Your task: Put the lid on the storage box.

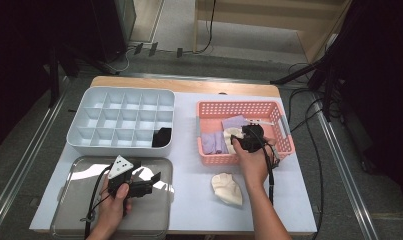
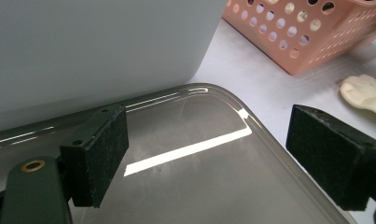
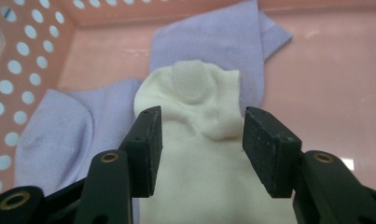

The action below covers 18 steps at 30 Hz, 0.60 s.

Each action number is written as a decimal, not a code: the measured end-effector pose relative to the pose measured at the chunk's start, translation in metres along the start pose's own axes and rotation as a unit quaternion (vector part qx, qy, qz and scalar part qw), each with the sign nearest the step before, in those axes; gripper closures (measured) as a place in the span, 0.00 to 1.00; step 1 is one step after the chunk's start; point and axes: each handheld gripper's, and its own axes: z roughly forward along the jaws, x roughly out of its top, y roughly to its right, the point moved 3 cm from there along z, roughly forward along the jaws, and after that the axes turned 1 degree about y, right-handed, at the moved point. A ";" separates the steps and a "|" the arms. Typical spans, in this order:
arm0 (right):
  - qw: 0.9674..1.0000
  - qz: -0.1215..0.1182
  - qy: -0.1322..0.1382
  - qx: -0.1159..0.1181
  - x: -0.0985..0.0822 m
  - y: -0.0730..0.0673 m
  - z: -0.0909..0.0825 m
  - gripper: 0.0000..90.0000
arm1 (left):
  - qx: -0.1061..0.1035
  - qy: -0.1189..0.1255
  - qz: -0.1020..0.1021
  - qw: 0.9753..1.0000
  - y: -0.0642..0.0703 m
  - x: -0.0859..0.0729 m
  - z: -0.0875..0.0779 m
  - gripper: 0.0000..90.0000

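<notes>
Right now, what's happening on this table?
A person is sorting socks. The right gripper is down in the pink basket, jaws set either side of a cream sock lying on purple socks, not yet pinching it. The left gripper waits open over the clear lid. Another cream sock lies on the table, and a black sock sits in the white divider tray.

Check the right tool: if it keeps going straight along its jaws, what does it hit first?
Most likely the cream sock in the pink basket: the right tool has open jaws either side of it. Depth is unclear.
</notes>
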 end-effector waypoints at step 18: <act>0.991 0.017 -0.136 0.005 0.007 0.000 0.013 0.72 | 0.001 -0.003 0.003 1.000 0.000 0.000 0.001 0.15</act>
